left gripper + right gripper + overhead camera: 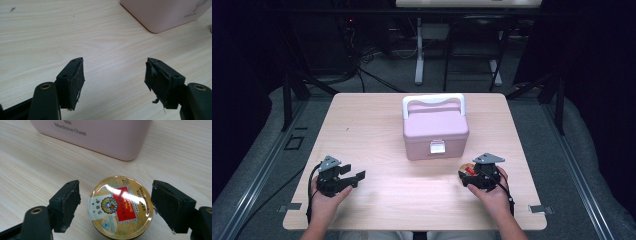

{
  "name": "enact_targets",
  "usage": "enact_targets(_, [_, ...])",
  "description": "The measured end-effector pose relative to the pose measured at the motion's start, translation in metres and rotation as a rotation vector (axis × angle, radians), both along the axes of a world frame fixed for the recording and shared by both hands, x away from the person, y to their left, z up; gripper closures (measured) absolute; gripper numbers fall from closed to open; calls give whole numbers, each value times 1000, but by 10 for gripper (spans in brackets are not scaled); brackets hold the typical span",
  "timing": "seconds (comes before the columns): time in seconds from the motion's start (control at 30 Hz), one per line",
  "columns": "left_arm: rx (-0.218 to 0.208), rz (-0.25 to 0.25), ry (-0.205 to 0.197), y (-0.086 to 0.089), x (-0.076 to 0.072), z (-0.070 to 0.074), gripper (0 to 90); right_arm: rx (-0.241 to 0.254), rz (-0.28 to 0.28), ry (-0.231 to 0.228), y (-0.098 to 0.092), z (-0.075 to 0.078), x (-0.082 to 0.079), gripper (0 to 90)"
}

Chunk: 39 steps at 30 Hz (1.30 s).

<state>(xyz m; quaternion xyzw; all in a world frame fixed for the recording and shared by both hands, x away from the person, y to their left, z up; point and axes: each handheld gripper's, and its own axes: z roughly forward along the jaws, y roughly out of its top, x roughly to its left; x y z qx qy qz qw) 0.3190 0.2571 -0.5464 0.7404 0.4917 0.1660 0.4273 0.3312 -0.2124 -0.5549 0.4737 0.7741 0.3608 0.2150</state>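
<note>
Right up against my right gripper's [115, 207] camera sits the round gold-lidded tin with a red label panel [120, 207], flat on the table between the two black jaws, which stand wide with a gap on either side, so nothing is gripped. I judge the work to be at its very start or at a release: the tin rests just in front of the pink box's right front corner, the box is closed, and nothing has gone inside it. If the tin is meant for the box, then grasping it, undoing the latch and lifting the lid are all left to do. Taking things from the largest down: the pale wood-grain table [377, 130] carries everything; the pink plastic medicine chest with a white carrying handle [435, 127] stands in the middle of it, its handle folded toward the far side and its small white latch [437, 147] facing me. My left gripper [354, 177] rests well to the left of the chest, near the table's front edge, jaws spread wide over bare wood and holding nothing. What stands in the way is mainly the chest itself: its closed lid and fastened latch block any way in, and its front wall is close behind the tin, so I have little room beyond the tin. The tin's glossy lid looks slippery to me.
</note>
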Motion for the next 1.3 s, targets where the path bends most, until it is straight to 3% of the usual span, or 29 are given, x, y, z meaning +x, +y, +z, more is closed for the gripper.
enact_targets(0.1, [-1, 1, 2, 0, 0, 0, 318, -2, -6, 27, -1, -3, 4, 199])
enact_targets(0.7, [6, -3, 16, 0, 1, -1, 320, -36, -21, 62, 1, -10, 11, 209])
enact_targets(1.3, [2, 6, 19, 0, 1, -2, 322, -15, -42, 99, -5, -9, 7, 213])
